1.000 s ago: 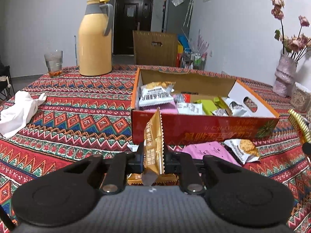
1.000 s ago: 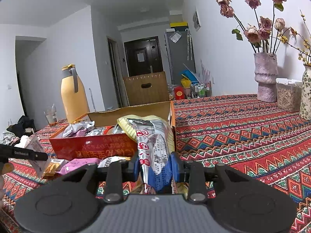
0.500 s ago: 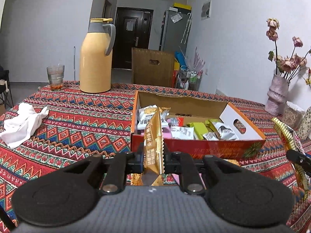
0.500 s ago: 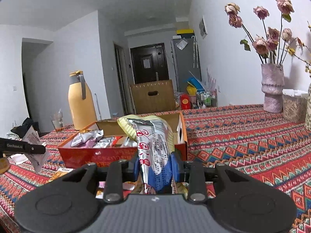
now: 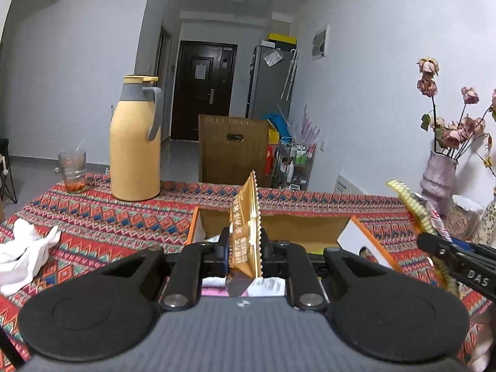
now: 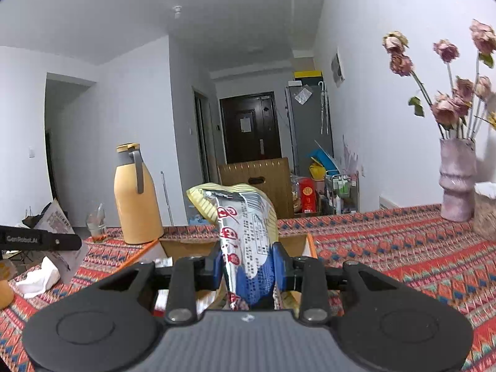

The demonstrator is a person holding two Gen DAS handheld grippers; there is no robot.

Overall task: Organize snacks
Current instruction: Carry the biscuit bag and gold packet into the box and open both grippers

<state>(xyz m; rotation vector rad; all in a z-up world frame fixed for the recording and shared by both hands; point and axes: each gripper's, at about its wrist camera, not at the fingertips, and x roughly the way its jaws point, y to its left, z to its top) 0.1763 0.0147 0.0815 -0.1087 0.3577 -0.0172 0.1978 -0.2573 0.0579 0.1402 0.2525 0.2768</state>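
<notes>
Snacks are getting lifted now: the left gripper [image 5: 245, 255] is pinching a gold packet [image 5: 246, 229] and the right gripper [image 6: 248, 266] is squeezing a striped bag [image 6: 245, 232], both risen off the patterned tablecloth [image 5: 102, 226] a second ago. They're hovering at the near edge of the cardboard box [image 5: 279, 224], so dropping them in looks next.

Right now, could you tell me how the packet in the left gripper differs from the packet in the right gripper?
The gold packet in the left gripper is thin and flat, seen edge-on with a zigzag seal; the white packet in the right gripper is thicker and puffed. The gold packet is plain amber with pale print; the white packet has red characters, a blue patch and a yellow striped end. Both stand upright, clamped between shut jaws above the open cardboard box.
</notes>
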